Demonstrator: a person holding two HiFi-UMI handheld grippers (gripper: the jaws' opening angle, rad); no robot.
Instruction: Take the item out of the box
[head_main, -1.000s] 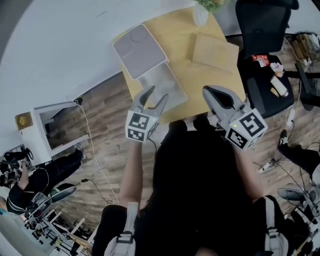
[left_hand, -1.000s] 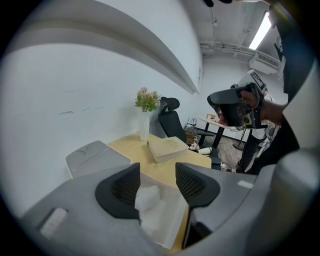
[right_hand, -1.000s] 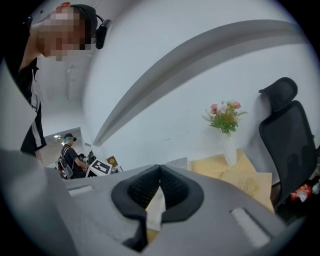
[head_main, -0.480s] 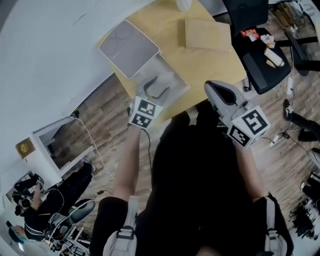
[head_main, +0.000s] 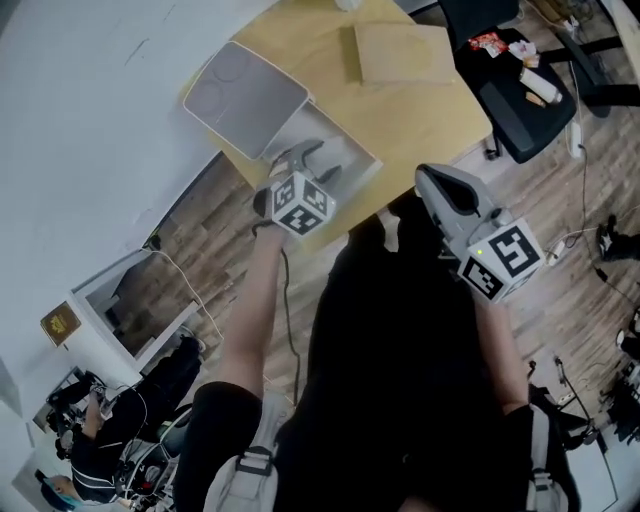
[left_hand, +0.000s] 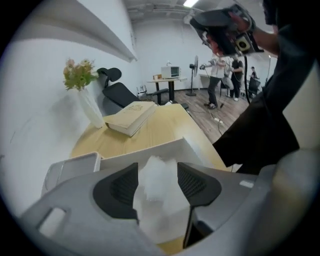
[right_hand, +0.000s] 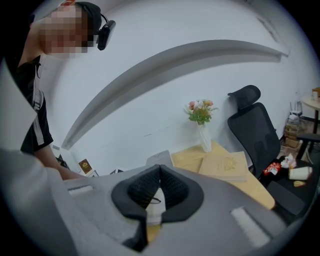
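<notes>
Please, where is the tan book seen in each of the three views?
Head view: tan book at the top edge, right of centre.
Left gripper view: book left of centre, at mid height.
Right gripper view: book right of centre, lower half.
Shared landmark: black chair near it.

Office; black swivel chair (head_main: 520, 110); wooden desk (head_main: 420, 110); plank floor (head_main: 210, 220).

Black top; grey left claw (head_main: 315, 160); grey right claw (head_main: 425, 178)
</notes>
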